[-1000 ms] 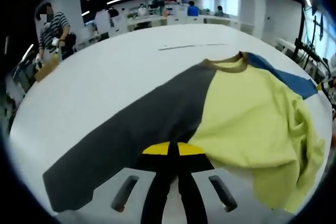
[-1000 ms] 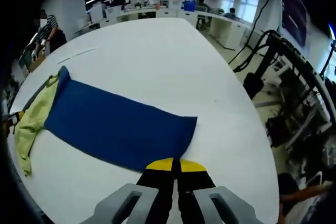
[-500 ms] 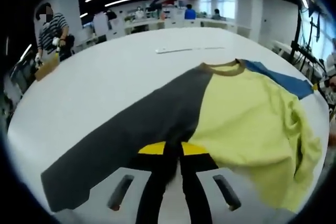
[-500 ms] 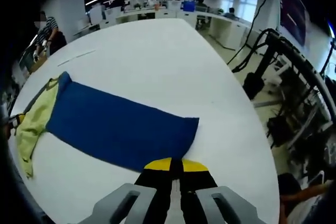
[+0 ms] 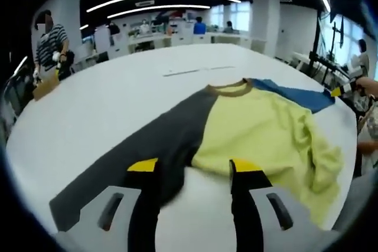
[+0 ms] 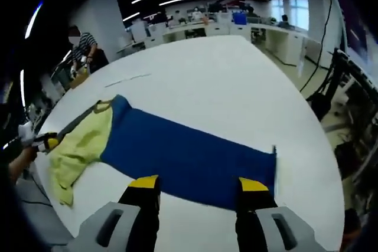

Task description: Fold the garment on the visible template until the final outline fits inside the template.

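Observation:
A long-sleeved garment lies spread flat on the white table (image 5: 106,104). It has a dark grey sleeve (image 5: 147,146), a yellow-green body (image 5: 260,122), a brown collar (image 5: 227,89) and a blue sleeve (image 6: 189,157). My left gripper (image 5: 194,166) is open, and the hem of the grey and yellow cloth lies between its jaws. My right gripper (image 6: 198,184) is open at the near edge of the blue sleeve, close to its cuff (image 6: 273,166). In the right gripper view the yellow body (image 6: 80,149) lies bunched at the left. The right gripper (image 5: 338,91) shows at the far end of the blue sleeve.
A thin dark line (image 5: 189,72) marks the table beyond the collar, the same line (image 6: 127,79) as in the right gripper view. A person in a striped top (image 5: 50,42) stands at the far left. Cables and stands (image 6: 348,87) sit off the table's right edge. Desks and people fill the background.
Both grippers have opened and let go of the cloth, the left at the hem and the right at the blue sleeve. Both cameras shifted and pulled back slightly.

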### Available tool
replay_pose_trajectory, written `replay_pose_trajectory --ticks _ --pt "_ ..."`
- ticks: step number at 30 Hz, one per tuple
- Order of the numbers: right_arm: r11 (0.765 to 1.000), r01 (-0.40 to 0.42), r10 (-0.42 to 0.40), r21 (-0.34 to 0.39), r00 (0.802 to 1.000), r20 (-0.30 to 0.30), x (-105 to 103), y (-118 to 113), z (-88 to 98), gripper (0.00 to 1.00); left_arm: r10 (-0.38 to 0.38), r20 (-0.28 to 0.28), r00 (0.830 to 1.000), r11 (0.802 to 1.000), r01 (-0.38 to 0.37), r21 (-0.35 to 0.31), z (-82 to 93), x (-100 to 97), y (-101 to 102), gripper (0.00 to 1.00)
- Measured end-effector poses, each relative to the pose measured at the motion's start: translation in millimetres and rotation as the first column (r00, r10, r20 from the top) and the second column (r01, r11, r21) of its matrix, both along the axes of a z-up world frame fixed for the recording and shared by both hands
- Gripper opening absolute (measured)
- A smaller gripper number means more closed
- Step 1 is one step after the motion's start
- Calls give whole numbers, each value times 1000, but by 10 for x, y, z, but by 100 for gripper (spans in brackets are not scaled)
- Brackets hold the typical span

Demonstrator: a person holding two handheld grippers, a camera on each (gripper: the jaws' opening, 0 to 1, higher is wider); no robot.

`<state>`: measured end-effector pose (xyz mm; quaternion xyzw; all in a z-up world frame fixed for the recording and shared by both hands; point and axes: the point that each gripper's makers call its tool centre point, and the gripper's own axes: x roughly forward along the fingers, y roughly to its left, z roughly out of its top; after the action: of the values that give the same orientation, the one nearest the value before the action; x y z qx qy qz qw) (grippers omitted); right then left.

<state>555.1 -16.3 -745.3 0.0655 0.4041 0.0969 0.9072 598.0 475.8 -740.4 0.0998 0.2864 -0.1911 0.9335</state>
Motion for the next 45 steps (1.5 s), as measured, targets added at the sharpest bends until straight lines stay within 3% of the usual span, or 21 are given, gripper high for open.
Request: replay_pose_trajectory --ticks 9,18,24,25,28,33,37,42,45 --pt "986 -162 162 44 987 6 -62 588 98 62 -27 -1 1000 997 26 -73 98 -216 -94 51" --pt "945 -325 324 31 946 31 -178 1109 237 72 -93 -36 995 994 91 -66 42 -476 -183 55" --pt "892 -448 446 61 894 45 -327 1592 283 70 -127 -66 990 990 123 -67 -36 -664 -241 54" --pt "891 -450 448 61 893 45 -334 1616 282 69 -134 -73 988 989 129 -66 -54 -703 -245 54" --pt "858 -509 506 75 861 49 -383 1826 277 68 -150 -90 985 987 145 -66 -83 -804 -272 53" --pt "818 -568 564 90 823 69 -458 2131 307 65 -166 -111 980 985 158 -73 -120 -951 -293 52" --pt "773 -629 623 88 777 86 -543 2364 336 63 -174 -129 976 983 166 -74 -142 -1031 -321 50" --pt "741 -667 659 80 745 100 -619 2606 352 58 -195 -146 970 980 187 -71 -144 -1121 -403 48" --pt "705 -705 698 79 709 105 -687 2796 349 55 -207 -162 965 978 199 -67 -158 -1170 -425 48"
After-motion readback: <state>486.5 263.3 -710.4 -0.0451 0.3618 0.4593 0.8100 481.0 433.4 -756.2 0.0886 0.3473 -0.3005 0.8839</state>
